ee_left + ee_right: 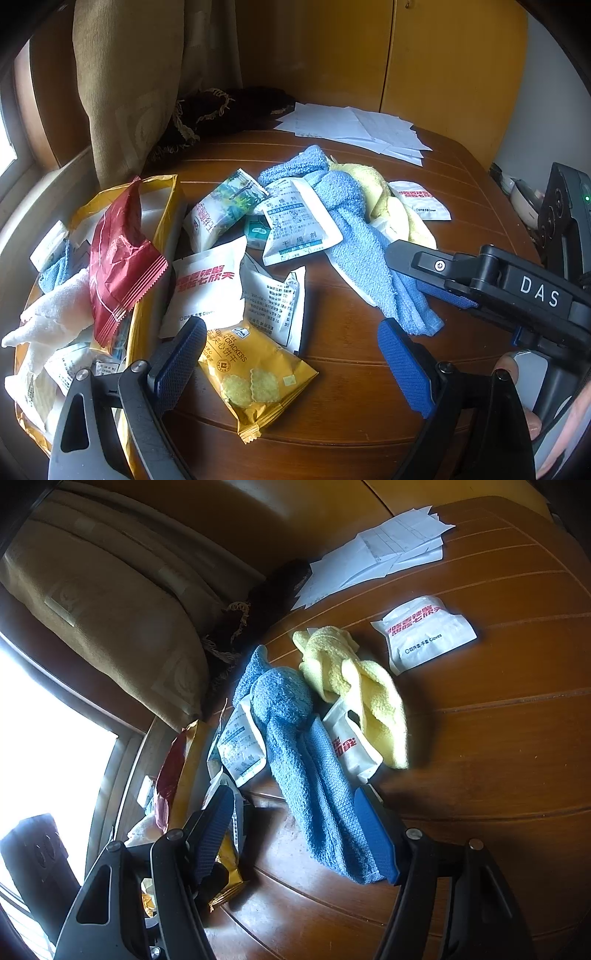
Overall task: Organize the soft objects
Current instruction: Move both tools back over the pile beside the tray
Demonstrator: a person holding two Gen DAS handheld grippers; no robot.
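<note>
A blue towel (354, 236) lies crumpled across the wooden table (351, 387), with a yellow towel (384, 195) behind it. My right gripper (424, 280) is open, its fingers on either side of the blue towel's near end (325, 805). My left gripper (291, 362) is open and empty above a yellow cracker packet (255, 376). A yellow bag (155, 229) at the left holds a white cloth (51, 321), a red packet (118, 266) and a blue cloth (55, 273). In the right wrist view the yellow towel (354, 686) lies beyond the blue one.
Several white sachets (210, 288) and snack packets (225, 210) are scattered mid-table. A white glove packet (424, 635) lies to the right. White papers (354, 129) sit at the far edge. A beige curtain (125, 92) hangs at the back left.
</note>
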